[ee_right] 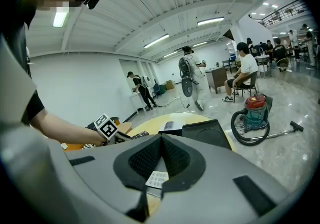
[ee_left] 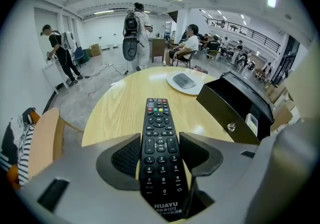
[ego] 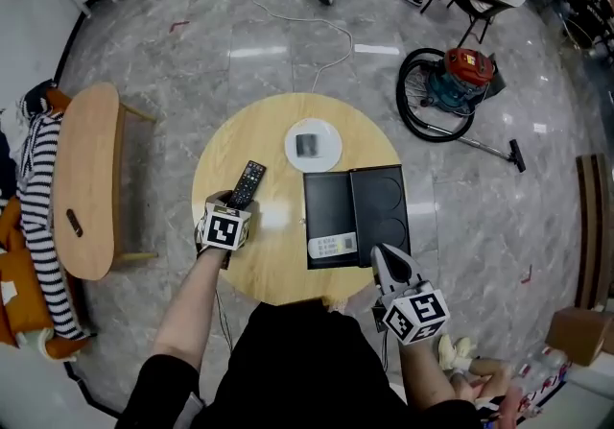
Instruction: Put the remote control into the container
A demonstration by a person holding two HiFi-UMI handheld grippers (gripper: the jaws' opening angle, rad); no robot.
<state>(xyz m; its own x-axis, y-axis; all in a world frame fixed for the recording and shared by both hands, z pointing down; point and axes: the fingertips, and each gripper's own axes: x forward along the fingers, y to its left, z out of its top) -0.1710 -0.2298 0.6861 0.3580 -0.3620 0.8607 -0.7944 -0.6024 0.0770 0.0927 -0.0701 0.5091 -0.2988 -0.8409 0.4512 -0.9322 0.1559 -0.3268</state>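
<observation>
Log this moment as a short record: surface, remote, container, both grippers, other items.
surface: round wooden table
remote control: black, left of the container, not yet in it
container: black box, open, small white item inside
left gripper: jaws closed on the remote control's sides
right gripper: shut, empty, by the container's near edge
other: white plate with a grey object

Remote control (ego: 246, 184) on table's (ego: 278, 259) left side, plate (ego: 330, 154) at far centre, container (ego: 379, 216) right of remote, nearer than plate.
</observation>
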